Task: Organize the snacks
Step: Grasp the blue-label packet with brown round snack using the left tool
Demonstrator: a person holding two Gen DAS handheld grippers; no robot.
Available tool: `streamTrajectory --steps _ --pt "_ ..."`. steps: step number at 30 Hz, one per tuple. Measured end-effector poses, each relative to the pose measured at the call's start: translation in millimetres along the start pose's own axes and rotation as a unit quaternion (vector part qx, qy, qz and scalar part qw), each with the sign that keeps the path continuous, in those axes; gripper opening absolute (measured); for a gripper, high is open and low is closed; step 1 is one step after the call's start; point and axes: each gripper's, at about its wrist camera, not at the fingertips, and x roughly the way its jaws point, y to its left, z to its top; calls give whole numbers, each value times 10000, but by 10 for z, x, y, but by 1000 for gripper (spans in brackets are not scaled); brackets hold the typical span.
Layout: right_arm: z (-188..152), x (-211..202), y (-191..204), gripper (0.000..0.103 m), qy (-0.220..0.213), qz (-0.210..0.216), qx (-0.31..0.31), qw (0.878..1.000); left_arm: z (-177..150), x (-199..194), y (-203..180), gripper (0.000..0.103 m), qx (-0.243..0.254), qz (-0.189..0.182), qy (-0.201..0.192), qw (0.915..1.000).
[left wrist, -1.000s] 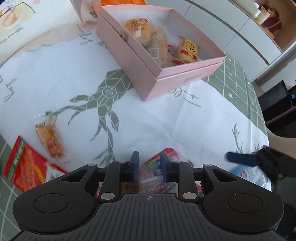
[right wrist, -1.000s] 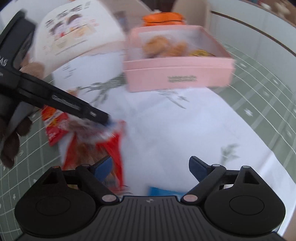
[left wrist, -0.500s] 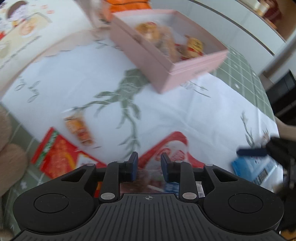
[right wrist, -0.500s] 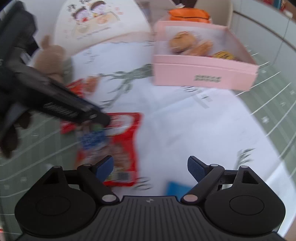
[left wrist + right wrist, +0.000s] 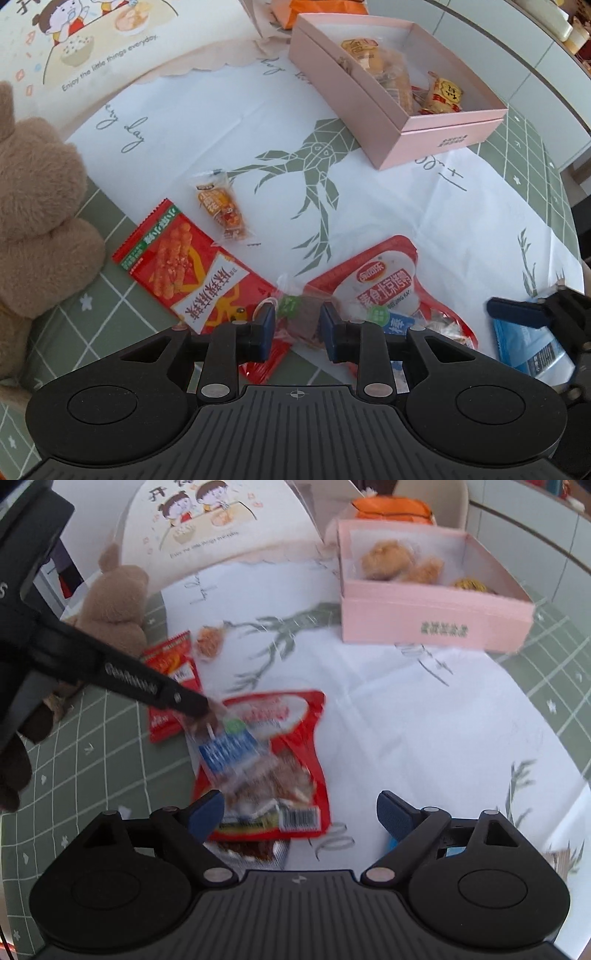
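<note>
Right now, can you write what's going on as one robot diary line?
left claw: shut on clear packet, lifted | right claw: opening, empty | pink box: three snacks inside

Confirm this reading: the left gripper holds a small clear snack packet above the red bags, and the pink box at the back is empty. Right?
Not quite. The pink box is not empty: the left wrist view shows wrapped snacks inside. The left gripper does hold the clear packet above the red bags.

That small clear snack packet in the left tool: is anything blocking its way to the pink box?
Nothing visible does. The packet is held in the left tool, and between it and the open pink box lies only bare white cloth. The other snacks lie off to the sides.
</note>
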Motion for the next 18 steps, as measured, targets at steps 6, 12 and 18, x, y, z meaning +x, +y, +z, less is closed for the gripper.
streamTrajectory --steps 6,12,18 --pt "11 272 193 87 -31 -195 -360 9992 -3 -28 -59 31 -6 -136 -36 9999" --pt "124 184 -387 77 -23 -622 113 9980 -33 45 -185 31 88 -591 41 9982" --pt "61 74 -768 82 -124 -1118 216 9934 4 69 -486 31 767 -856 -39 9934"
